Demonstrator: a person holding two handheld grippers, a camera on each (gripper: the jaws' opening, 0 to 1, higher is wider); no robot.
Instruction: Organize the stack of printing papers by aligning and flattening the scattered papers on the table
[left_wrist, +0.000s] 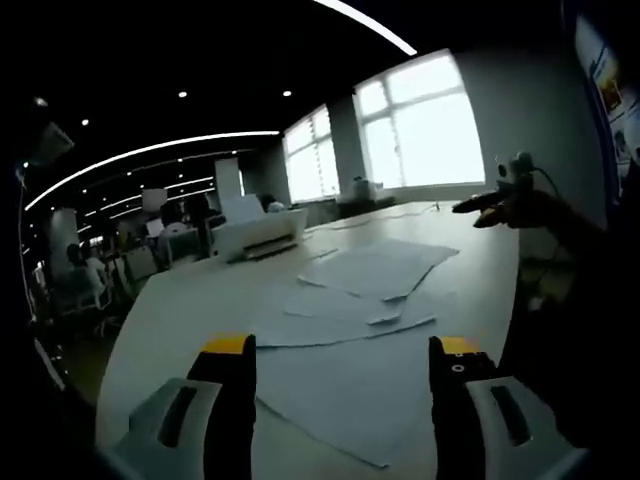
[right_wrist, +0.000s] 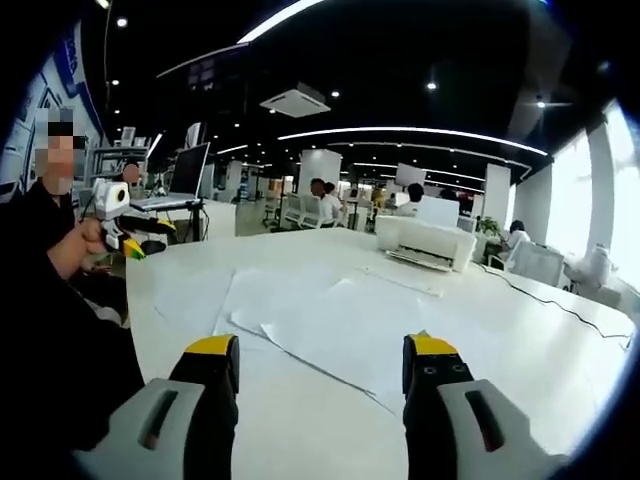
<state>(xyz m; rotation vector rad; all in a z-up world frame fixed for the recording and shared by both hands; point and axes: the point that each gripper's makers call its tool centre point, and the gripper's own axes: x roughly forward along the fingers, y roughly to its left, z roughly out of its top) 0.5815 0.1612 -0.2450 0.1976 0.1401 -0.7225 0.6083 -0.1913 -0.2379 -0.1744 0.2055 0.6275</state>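
1. We see no containers; loose white printing papers (left_wrist: 360, 300) lie overlapping, unaligned, mid-frame on the long white table (left_wrist: 170, 310).
2. We count one white printer (right_wrist: 425, 243) right of centre.
3. Our left gripper (left_wrist: 342, 350) and right gripper (right_wrist: 318, 352) hover at lower frame with jaws apart, empty.
4. Around us: dim open office, bright windows (left_wrist: 420, 125).

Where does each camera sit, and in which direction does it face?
Left gripper view: rides on the left gripper, facing across the table over scattered papers toward the windows.
Right gripper view: rides on the right gripper, facing papers and the office interior.
Shared: table, papers, the white printer.
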